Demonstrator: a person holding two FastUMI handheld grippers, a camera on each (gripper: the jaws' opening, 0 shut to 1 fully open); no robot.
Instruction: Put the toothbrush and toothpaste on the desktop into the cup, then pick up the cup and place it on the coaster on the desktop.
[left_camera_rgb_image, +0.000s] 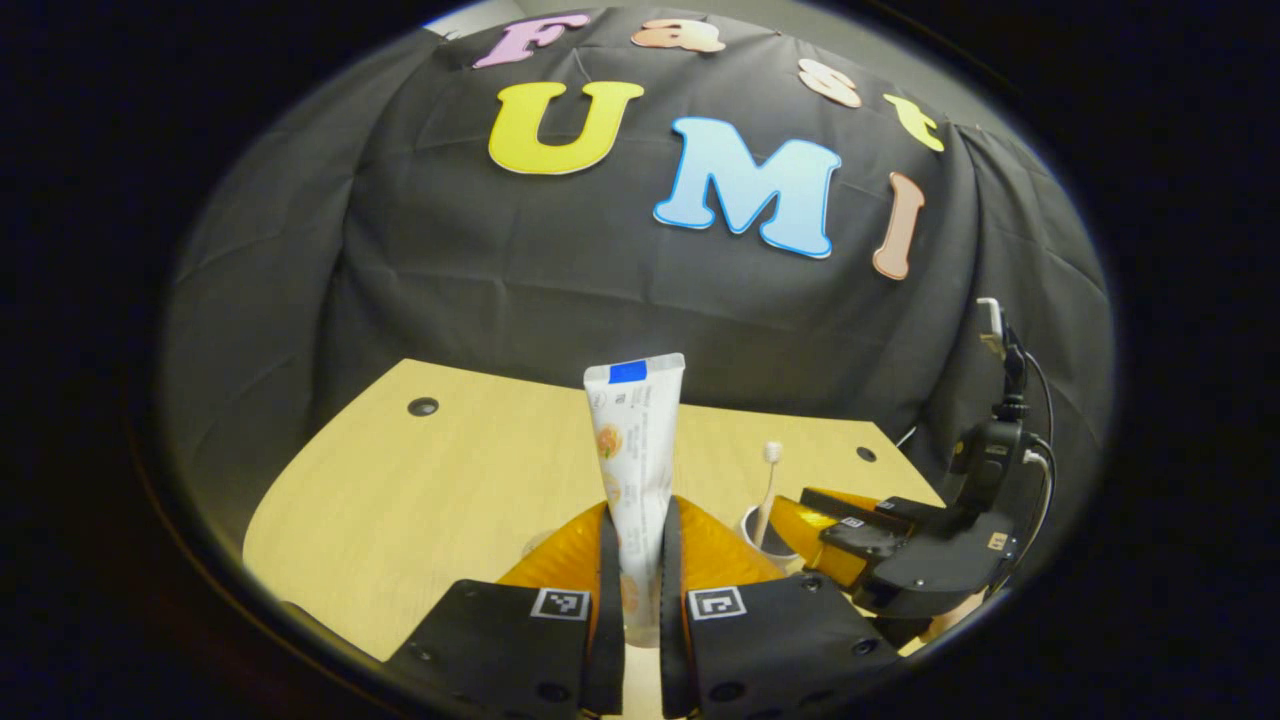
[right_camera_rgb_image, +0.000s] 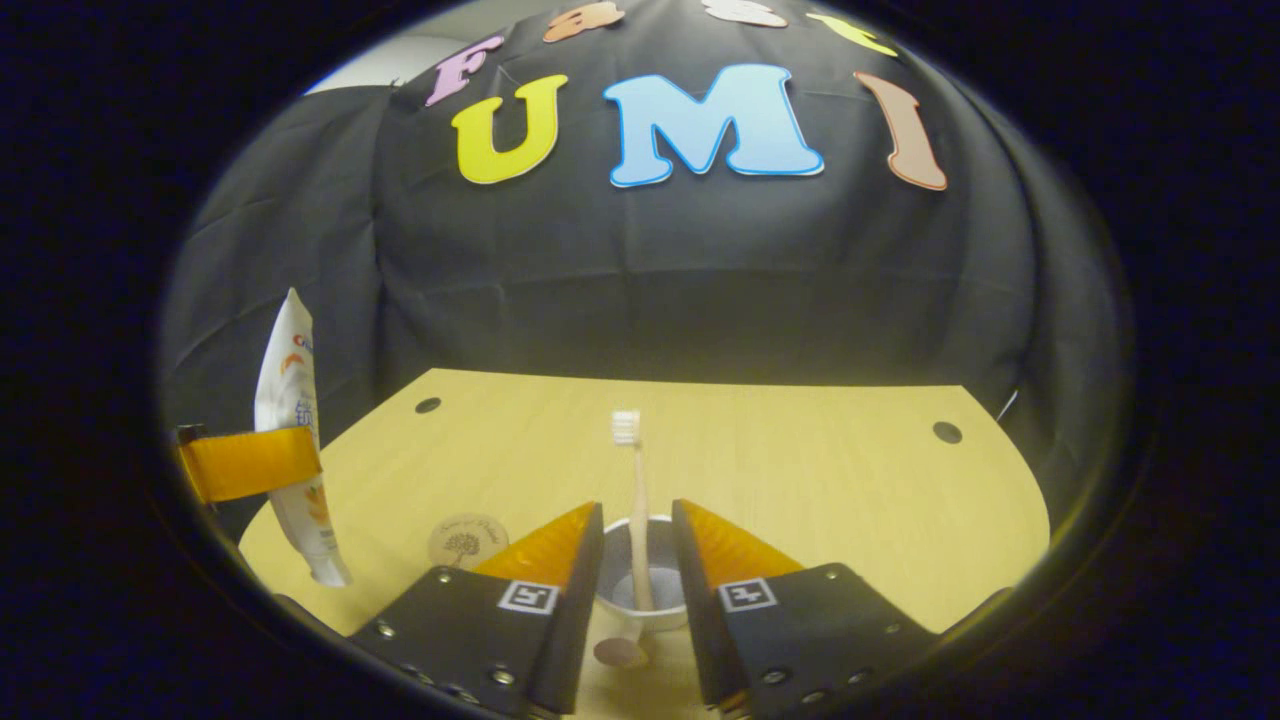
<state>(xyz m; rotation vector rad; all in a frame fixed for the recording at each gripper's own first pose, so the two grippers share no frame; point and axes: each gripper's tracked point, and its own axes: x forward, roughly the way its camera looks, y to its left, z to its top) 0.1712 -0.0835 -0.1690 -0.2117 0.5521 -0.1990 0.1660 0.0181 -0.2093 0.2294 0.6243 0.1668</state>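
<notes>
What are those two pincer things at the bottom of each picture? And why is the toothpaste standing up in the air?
Those pincers are grippers, hand-held tools with two fingers each. A person holds one in each hand, and a small camera rides on each, looking forward along its fingers. So one picture comes from the left gripper and the other from the right gripper.

The left gripper is squeezing the toothpaste between its fingers and holding it upright above the wooden desktop. That is why it seems to stand in the air.

In the right gripper view, a cup sits on the desktop between the fingers, with the toothbrush already standing inside. Whether the fingers touch the cup is hard to tell. A small round coaster lies nearby.
</notes>
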